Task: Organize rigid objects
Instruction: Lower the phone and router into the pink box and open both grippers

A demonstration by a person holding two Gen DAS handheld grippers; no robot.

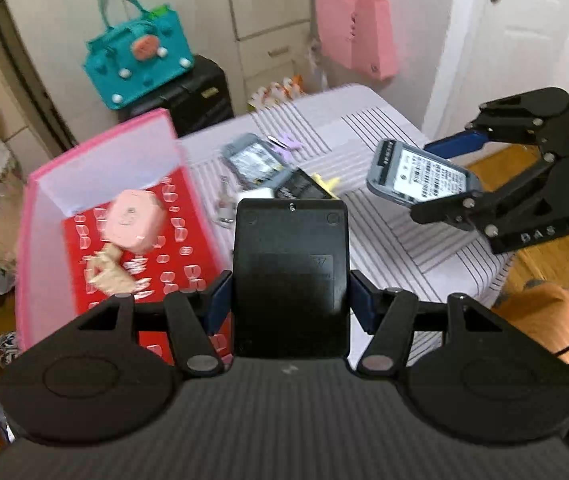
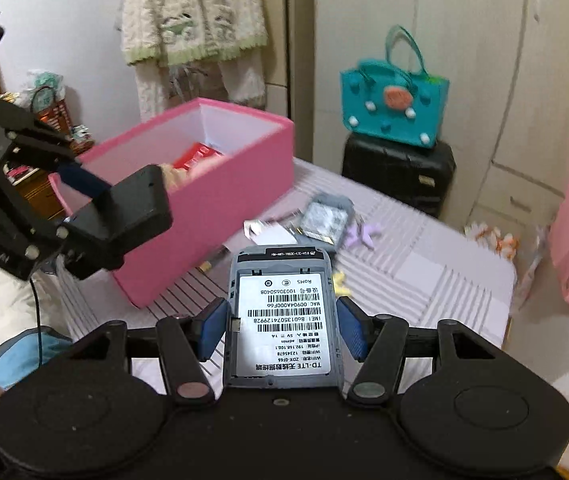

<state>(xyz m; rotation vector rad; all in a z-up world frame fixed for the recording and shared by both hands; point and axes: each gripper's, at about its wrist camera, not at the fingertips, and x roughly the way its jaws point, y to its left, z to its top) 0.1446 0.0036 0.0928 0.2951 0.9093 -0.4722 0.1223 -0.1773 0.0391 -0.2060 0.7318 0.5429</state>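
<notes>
My left gripper (image 1: 290,300) is shut on a flat black device (image 1: 290,276) and holds it in the air beside the open pink box (image 1: 24,240); it also shows in the right wrist view (image 2: 124,208). My right gripper (image 2: 280,332) is shut on a grey router (image 2: 282,320) with a white barcode label, held above the striped table (image 2: 424,280); this router shows at the right in the left wrist view (image 1: 420,178). The pink box (image 2: 212,208) holds a red sheet (image 1: 188,256), a pink case (image 1: 134,220) and a beige figure (image 1: 106,270).
On the table lie another grey device (image 1: 250,160), a black item (image 1: 302,188), purple (image 2: 360,234) and yellow (image 1: 326,182) small pieces and a small bottle (image 1: 224,204). A teal bag (image 1: 140,56) sits on a black suitcase (image 2: 398,172). Pink bags (image 1: 354,34) hang by the door.
</notes>
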